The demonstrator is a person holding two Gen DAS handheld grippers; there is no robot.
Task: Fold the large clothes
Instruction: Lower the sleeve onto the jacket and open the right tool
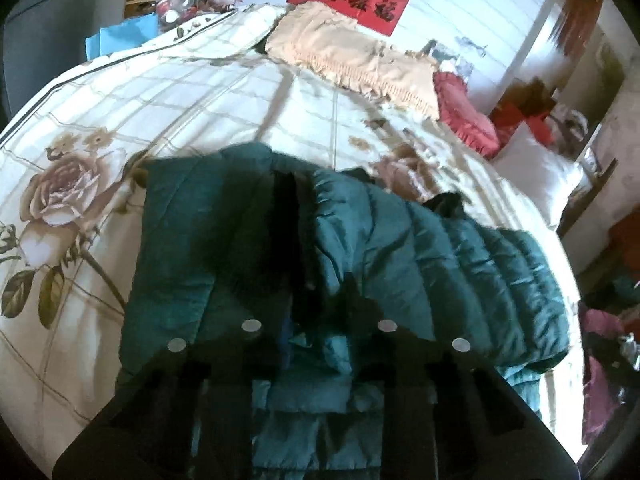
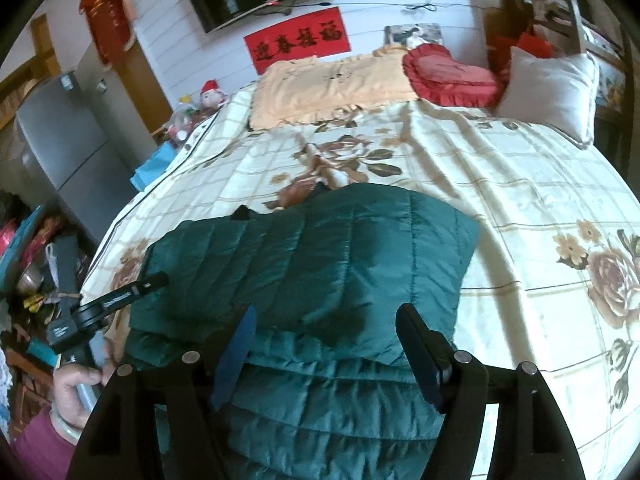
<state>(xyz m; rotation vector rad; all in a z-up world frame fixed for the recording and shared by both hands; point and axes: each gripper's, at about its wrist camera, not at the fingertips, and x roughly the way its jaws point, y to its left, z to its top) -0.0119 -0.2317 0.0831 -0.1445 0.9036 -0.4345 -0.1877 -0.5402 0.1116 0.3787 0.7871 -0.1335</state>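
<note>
The green quilted jacket lies on the bed's floral bedspread, folded over on itself, with its lower layers running under both claws.

Left claw: in its own view the fingers are lost in shadow and blur against the dark fabric. The jaws stand close together with a raised fold of the jacket bunched between them; the pads themselves cannot be made out, but the claw appears clamped on that fold. Seen from the right wrist, this claw reaches the jacket's left edge, its tip against the fabric. The hand holding it and a maroon sleeve are cut off by the frame edge.

Right claw: the jaws stand wide apart above the jacket, the blue finger to the left and the dark finger to the right. Fabric lies below and between them, with no pad pressing on it. Whether the tips touch the cloth cannot be told.

Beyond the claws, at the head of the bed, lie a peach frilled cover, a red heart-shaped cushion and a white pillow. Clutter left of the bed is too blurred to identify.
</note>
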